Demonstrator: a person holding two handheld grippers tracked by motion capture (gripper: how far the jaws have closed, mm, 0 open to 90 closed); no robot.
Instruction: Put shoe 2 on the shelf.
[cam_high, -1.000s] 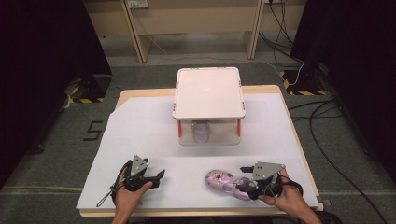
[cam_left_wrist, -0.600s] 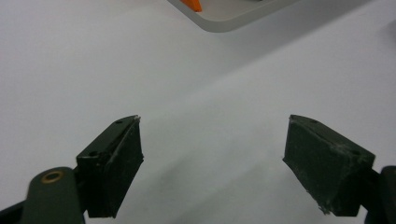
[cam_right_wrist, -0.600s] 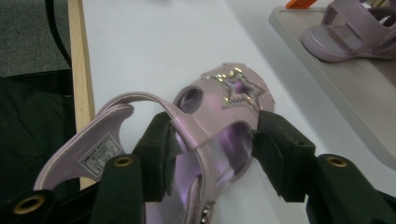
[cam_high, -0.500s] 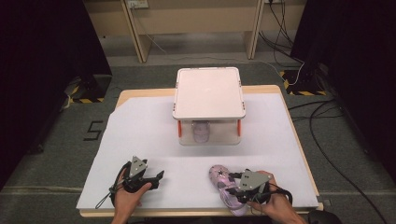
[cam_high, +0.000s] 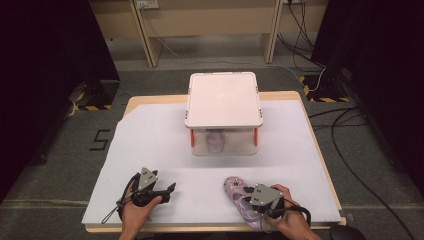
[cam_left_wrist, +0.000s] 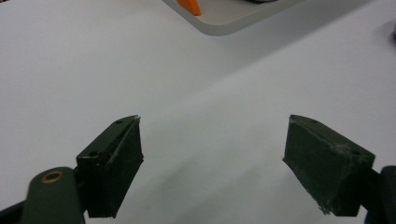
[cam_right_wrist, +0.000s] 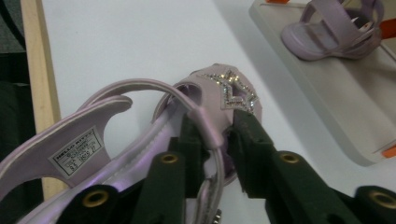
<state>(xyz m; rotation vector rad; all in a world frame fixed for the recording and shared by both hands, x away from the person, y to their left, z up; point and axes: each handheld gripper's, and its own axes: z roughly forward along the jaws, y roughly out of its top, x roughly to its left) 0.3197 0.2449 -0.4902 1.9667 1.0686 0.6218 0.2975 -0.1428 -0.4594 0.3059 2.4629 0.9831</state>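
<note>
A lilac sandal (cam_high: 236, 192) with a rhinestone star lies on the white sheet at the front right, heel toward the table's edge. My right gripper (cam_high: 251, 198) is shut on the lilac sandal's (cam_right_wrist: 140, 140) thin strap just behind the star; in the right gripper view the gripper (cam_right_wrist: 218, 128) has the strap pinched between its jaws. A second lilac sandal (cam_high: 216, 140) stands on the lower level of a white two-level stand (cam_high: 223, 97), also seen as the second sandal (cam_right_wrist: 334, 30) far right. My left gripper (cam_high: 169, 189) rests at the front left, open (cam_left_wrist: 212, 158) over bare sheet.
The stand has orange posts (cam_high: 191, 136) and sits mid-table; its base corner (cam_left_wrist: 224, 21) lies ahead of the left gripper. The white sheet (cam_high: 150, 140) covers a wooden table (cam_high: 150, 100). The table's front edge runs close to both hands. Cables lie on the floor at the right.
My right gripper has shifted left and toward the front edge with the sandal, which has turned from lying sideways to pointing diagonally. The left gripper has stayed put.
</note>
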